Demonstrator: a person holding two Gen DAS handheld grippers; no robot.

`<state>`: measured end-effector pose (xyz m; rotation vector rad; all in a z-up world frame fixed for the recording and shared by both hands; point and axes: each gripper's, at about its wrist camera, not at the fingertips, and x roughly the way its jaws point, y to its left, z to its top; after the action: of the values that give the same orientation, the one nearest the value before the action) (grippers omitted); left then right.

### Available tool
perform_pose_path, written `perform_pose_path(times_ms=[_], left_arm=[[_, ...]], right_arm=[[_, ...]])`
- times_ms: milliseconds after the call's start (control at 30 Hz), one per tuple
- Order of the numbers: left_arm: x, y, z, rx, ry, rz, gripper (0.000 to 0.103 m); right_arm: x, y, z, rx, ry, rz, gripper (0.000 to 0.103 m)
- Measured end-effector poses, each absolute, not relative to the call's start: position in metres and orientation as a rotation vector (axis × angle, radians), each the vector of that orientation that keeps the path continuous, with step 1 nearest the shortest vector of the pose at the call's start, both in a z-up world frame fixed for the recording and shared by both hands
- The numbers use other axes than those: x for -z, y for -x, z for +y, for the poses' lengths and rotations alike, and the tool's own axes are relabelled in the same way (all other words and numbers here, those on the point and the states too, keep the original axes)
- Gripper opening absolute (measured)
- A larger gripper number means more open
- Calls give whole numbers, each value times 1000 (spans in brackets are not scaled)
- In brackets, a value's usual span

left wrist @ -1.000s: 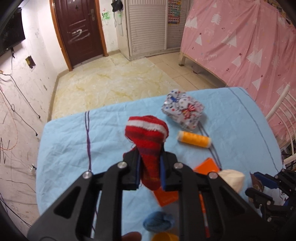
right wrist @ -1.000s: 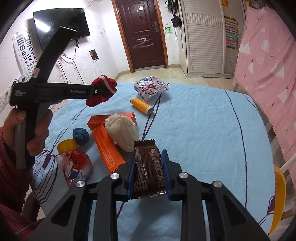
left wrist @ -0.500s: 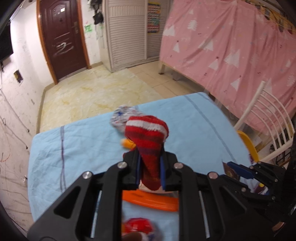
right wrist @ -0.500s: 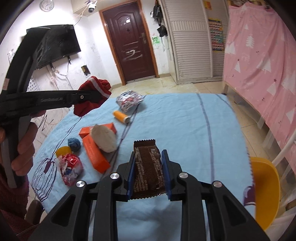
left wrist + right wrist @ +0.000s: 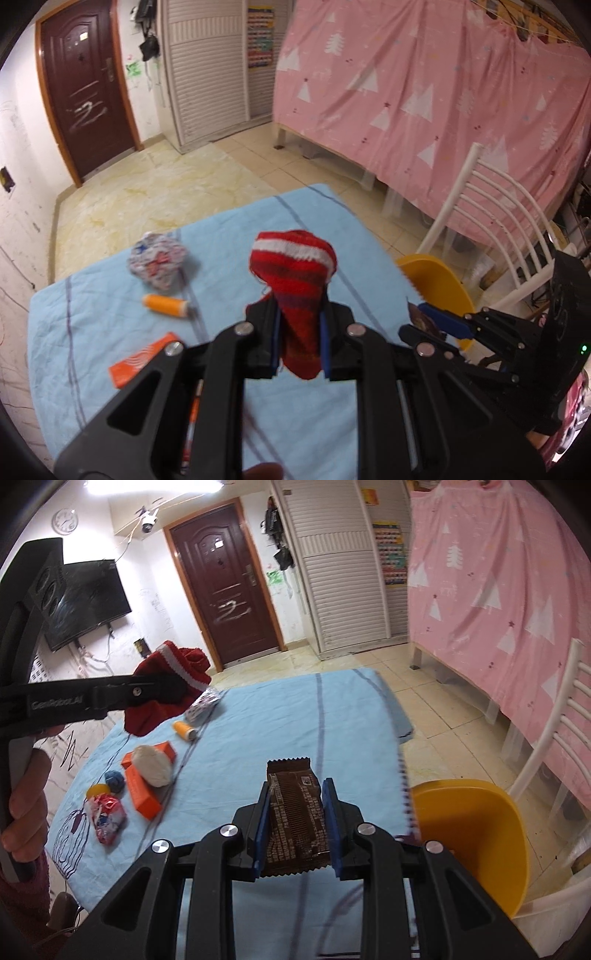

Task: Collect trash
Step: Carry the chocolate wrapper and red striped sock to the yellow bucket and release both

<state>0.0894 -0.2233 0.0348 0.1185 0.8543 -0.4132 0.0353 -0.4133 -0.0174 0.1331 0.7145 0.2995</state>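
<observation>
**Two pieces in hand, most of the litter not yet gathered**

The brown wrapper is pinched between the pads of the right gripper, held above the table's near right corner, just beside the yellow bin that stands off that corner; the red striped sock is clamped in the left gripper, raised over the middle of the table; neither looks dropped into the bin yet, whose inside is hidden; left on the blue cloth, toward its left edge, are the orange boxes, the white wad, the blue ball, the red-and-white packet, the orange spool and the patterned bundle; by my judgement the work is at an early stage.
</observation>
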Motion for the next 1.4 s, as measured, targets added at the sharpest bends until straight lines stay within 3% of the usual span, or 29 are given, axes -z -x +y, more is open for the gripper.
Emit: perform_pose_path(times_ms=[1067, 1167, 1267, 1400], left_arm=[[17, -85, -406, 599, -234, 1000, 15], [21, -87, -417, 595, -242, 1013, 35], [23, -87, -425, 586, -254, 1010, 48], [23, -86, -427, 579, -256, 1006, 48]], right_arm=[[66, -31, -565, -102, -343, 689, 20], [72, -32, -572, -95, -356, 695, 20], [77, -31, -575, -92, -370, 707, 22], [81, -31, -581, -81, -380, 714, 25]])
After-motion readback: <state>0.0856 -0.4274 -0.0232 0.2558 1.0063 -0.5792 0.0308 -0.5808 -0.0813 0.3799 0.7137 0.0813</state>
